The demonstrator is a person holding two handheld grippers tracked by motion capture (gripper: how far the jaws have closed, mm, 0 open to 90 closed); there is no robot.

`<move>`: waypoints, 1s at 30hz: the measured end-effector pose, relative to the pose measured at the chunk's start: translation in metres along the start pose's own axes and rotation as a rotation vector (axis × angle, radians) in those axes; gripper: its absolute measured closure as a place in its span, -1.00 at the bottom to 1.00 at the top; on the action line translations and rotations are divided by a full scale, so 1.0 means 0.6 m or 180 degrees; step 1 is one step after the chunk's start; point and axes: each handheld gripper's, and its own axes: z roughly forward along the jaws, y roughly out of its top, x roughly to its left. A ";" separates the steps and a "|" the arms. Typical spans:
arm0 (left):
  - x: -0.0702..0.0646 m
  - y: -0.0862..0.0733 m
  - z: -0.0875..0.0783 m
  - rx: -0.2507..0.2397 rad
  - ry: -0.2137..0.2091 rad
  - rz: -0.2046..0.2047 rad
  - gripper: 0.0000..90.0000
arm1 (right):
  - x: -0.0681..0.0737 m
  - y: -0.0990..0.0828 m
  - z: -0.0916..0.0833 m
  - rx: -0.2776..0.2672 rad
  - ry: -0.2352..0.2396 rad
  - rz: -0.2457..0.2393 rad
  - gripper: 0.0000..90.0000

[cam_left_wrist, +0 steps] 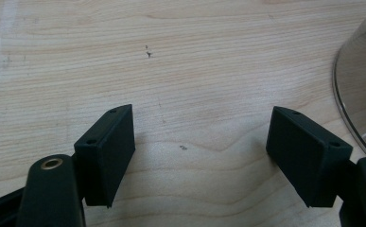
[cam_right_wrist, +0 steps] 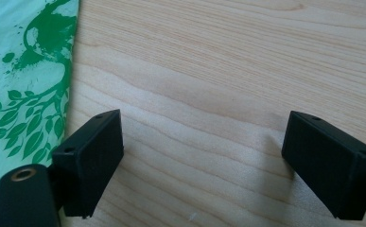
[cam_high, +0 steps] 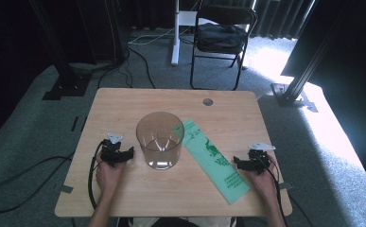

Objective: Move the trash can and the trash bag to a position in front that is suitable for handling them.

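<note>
A clear round bin (cam_high: 160, 140) stands upright in the middle of the wooden table (cam_high: 124, 101). A flat folded green bag (cam_high: 213, 159) with a tree print lies to its right, angled toward the front edge. My left gripper (cam_high: 122, 154) rests on the table just left of the bin, open, with bare wood between its jaws. In the left gripper view (cam_left_wrist: 202, 151) the bin's base (cam_left_wrist: 360, 90) curves in at the right edge. My right gripper (cam_high: 245, 163) rests right of the bag, open and holding nothing. The right gripper view (cam_right_wrist: 204, 161) has the bag (cam_right_wrist: 24, 80) at its left.
A black folding chair (cam_high: 221, 38) with a bag on it stands on the carpet beyond the table. Cables run across the floor at the left. A small round grommet (cam_high: 208, 101) sits near the table's far edge.
</note>
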 end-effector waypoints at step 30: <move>-0.001 -0.006 -0.008 -0.0061 -0.0004 0.0021 -0.07 | 0.017 0.014 -0.028 -0.0088 0.0063 0.0066 -0.02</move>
